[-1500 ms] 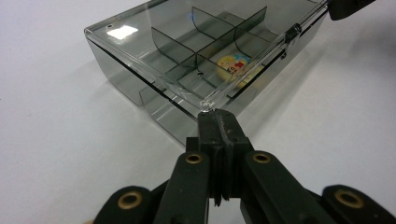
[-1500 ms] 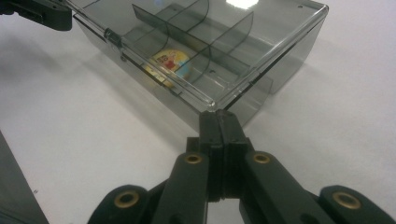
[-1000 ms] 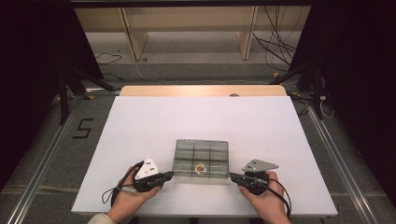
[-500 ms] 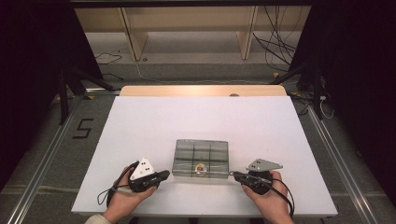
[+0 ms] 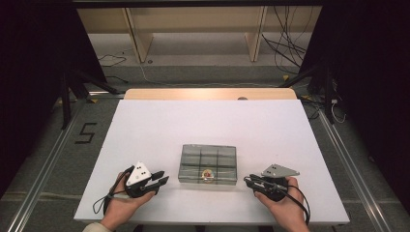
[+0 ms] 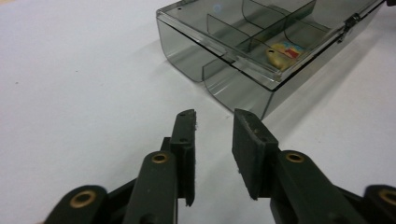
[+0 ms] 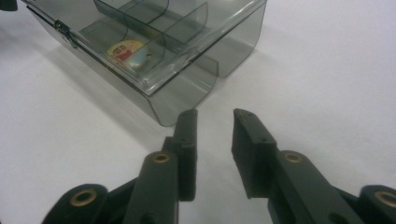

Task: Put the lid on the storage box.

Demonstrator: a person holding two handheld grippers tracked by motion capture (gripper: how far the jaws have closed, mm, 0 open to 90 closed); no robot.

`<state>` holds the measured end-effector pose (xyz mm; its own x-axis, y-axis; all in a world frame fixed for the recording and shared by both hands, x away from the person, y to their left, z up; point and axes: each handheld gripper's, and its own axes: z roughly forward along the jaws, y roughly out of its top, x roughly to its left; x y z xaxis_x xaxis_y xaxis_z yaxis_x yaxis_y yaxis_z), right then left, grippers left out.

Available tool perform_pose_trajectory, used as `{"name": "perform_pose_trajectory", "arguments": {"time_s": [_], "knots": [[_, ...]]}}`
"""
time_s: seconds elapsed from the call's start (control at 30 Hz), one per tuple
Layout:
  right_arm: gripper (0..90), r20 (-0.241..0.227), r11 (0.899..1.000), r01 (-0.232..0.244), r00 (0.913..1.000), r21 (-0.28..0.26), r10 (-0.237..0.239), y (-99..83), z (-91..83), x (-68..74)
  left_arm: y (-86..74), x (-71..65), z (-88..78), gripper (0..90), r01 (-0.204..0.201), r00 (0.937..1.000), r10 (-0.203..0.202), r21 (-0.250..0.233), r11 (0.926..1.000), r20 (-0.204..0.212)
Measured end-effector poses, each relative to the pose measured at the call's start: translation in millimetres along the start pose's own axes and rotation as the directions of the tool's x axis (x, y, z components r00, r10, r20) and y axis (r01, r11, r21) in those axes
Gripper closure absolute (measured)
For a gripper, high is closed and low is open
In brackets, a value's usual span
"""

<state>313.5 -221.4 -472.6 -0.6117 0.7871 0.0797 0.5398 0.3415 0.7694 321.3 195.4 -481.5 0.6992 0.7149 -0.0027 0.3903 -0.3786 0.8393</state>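
Tools (image 5: pixel 162 179) (image 5: pixel 249 180) part-open, empty, beside box (image 5: pixel 208 164)

The left claw (image 5: pixel 162 179) lies low in the person's left hand (image 5: pixel 126 200), pointing toward the right. The right claw (image 5: pixel 250 181) lies in the right hand (image 5: pixel 280 203), pointing toward the left. Both claws' 2 jaws have just been opening and stand slightly parted, with nothing between them.
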Motion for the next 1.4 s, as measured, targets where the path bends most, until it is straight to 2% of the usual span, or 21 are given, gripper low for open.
{"name": "perform_pose_trajectory", "arguments": {"time_s": [0.37, 0.87, 1.2, 1.4], "knots": [[58.2, 0.007, 1.000, 0.024, 0.9997, -0.008, -0.024, -7.0, -4.3, -10.0, -5.6, 10.8, -5.6, 53.5, 0.037, 0.9986, -0.037, -0.013, 0.9992, -0.037], [44.2, 0.021, 0.999, 0.028, 0.9994, -0.047, -0.027, -14.9, -13.2, -23.4, -10.9, 18.5, -12.2, 35.2, 0.052, 0.9978, -0.052, -0.010, 0.9986, -0.040], [38.5, 0.040, 0.998, 0.015, 0.9991, -0.061, -0.013, -19.7, -18.2, -32.8, -18.1, 26.4, -16.7, 29.7, 0.045, 0.9975, -0.044, 0.008, 0.9990, -0.055], [36.6, 0.052, 0.998, 0.006, 0.9987, -0.066, -0.002, -22.6, -19.7, -37.2, -20.2, 29.7, -20.0, 27.4, 0.053, 0.9961, -0.053, 0.000, 0.9986, -0.071]]}}
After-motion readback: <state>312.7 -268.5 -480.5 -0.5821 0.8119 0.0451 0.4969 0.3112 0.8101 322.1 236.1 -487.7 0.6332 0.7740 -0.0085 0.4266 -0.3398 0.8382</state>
